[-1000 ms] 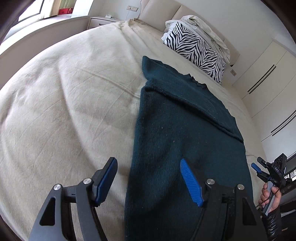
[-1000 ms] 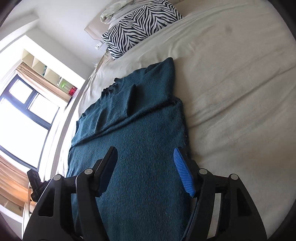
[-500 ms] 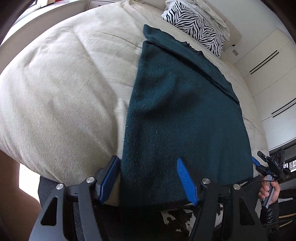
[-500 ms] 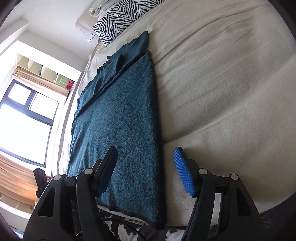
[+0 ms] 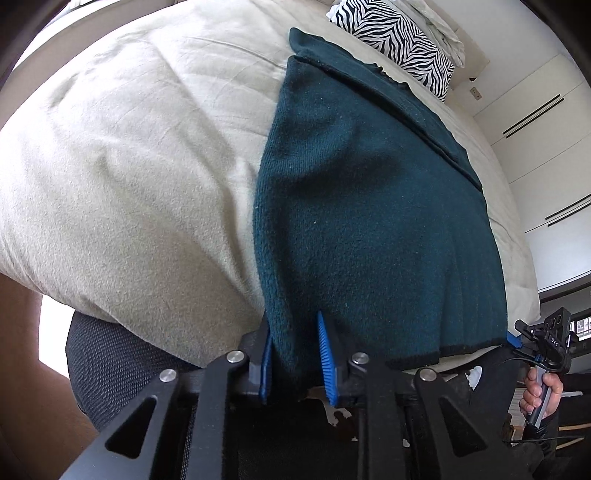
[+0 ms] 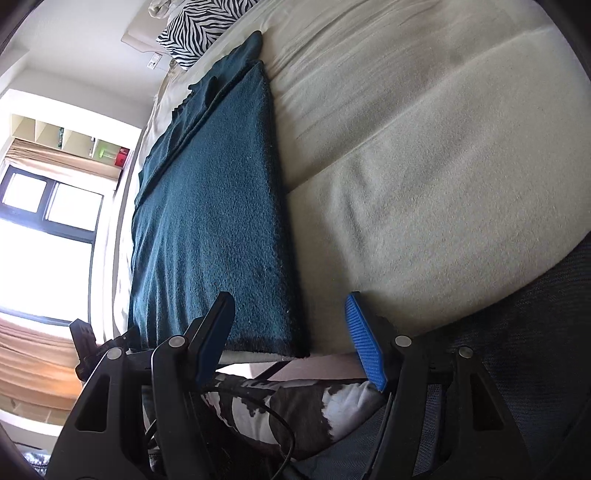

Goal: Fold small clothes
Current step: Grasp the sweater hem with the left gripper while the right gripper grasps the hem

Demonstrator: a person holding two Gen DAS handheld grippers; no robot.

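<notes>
Left gripper pinches sweater hem; right gripper gapes, holding nothing.

I am losing the dark green sweater's near left hem corner between the left gripper's fingers. The zebra-print pillow is getting cut off by my right view's top edge.

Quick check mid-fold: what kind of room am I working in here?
Most likely a bedroom: the dark teal knitted sweater lies on a wide bed with a cream cover, a zebra-striped pillow at its head, white wardrobe doors alongside.
</notes>
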